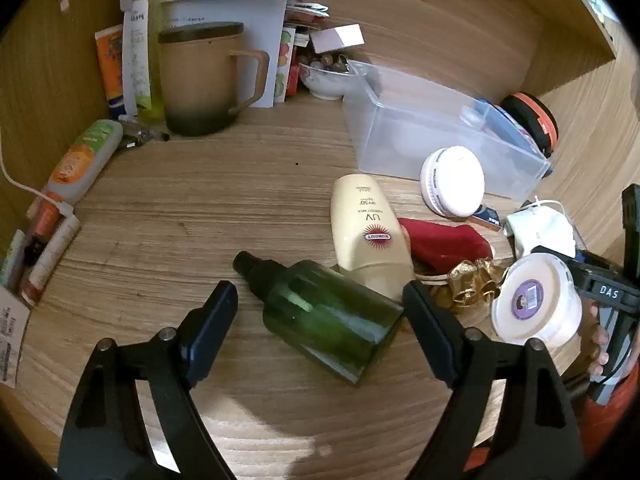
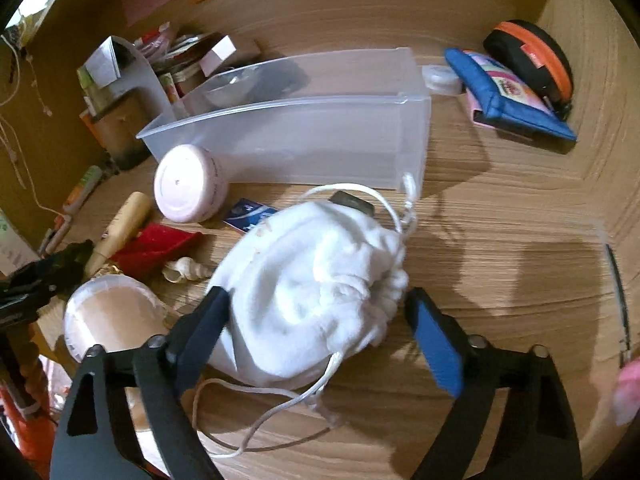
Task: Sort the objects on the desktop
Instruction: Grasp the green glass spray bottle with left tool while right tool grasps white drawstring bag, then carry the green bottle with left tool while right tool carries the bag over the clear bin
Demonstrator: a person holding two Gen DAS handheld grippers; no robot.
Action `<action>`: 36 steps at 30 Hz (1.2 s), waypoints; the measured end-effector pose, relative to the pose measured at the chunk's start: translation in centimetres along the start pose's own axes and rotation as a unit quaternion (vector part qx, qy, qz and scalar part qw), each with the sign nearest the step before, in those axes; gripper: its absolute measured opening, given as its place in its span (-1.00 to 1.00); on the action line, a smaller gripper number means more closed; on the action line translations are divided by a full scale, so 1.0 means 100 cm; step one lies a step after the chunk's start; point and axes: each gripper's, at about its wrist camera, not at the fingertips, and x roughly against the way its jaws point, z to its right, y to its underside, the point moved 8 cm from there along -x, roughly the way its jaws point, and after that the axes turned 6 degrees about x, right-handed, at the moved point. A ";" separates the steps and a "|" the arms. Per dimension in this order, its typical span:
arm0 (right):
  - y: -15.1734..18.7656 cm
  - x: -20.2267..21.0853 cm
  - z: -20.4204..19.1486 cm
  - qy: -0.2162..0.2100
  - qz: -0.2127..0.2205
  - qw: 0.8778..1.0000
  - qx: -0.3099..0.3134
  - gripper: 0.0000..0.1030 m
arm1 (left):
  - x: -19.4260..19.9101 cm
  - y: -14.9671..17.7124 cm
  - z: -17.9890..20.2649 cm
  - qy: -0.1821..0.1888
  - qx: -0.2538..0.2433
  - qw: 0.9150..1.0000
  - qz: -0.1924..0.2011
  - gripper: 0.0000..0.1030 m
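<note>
In the left wrist view my left gripper (image 1: 320,316) is open, its fingers either side of a dark green spray bottle (image 1: 324,312) lying on the wooden desk (image 1: 180,216). A cream sunscreen bottle (image 1: 368,232) lies just behind it. In the right wrist view my right gripper (image 2: 318,316) is open around a white drawstring pouch (image 2: 316,288) on the desk; its left finger touches the pouch. A clear plastic bin (image 2: 304,136) stands behind the pouch and also shows in the left wrist view (image 1: 432,128).
A brown mug (image 1: 204,76), tubes and papers crowd the back left. A white round jar (image 1: 452,180), red cloth (image 1: 444,244), gold wrapper (image 1: 472,284) and white tub (image 1: 536,300) lie right of the bottle. A blue pouch (image 2: 504,92) and black-orange case (image 2: 532,56) sit at the back right.
</note>
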 end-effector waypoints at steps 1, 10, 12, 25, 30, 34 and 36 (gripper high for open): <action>0.000 0.000 -0.001 -0.006 0.000 1.000 -0.002 0.39 | 0.000 -0.001 -0.001 -0.001 0.001 1.000 0.001 0.66; -0.004 0.009 -0.009 -0.006 0.025 1.000 0.012 -0.21 | 0.003 -0.001 0.005 0.018 -0.005 1.000 0.012 0.25; -0.006 0.013 -0.011 -0.005 0.031 0.999 0.017 -0.33 | 0.004 -0.001 0.005 0.017 -0.007 1.000 0.013 0.24; -0.024 0.045 -0.005 -0.004 0.075 0.997 0.014 -0.42 | 0.024 -0.012 0.010 0.010 -0.013 0.999 0.044 0.23; -0.033 0.060 -0.003 0.005 0.095 0.995 0.021 -0.42 | 0.032 -0.019 0.012 0.016 -0.013 0.998 0.057 0.20; -0.039 0.072 -0.001 0.007 0.108 0.994 0.024 -0.42 | 0.038 -0.024 0.012 0.016 -0.015 0.998 0.066 0.08; -0.042 0.077 0.000 0.007 0.114 0.993 0.024 -0.42 | 0.039 -0.025 0.013 0.021 -0.013 0.997 0.067 0.06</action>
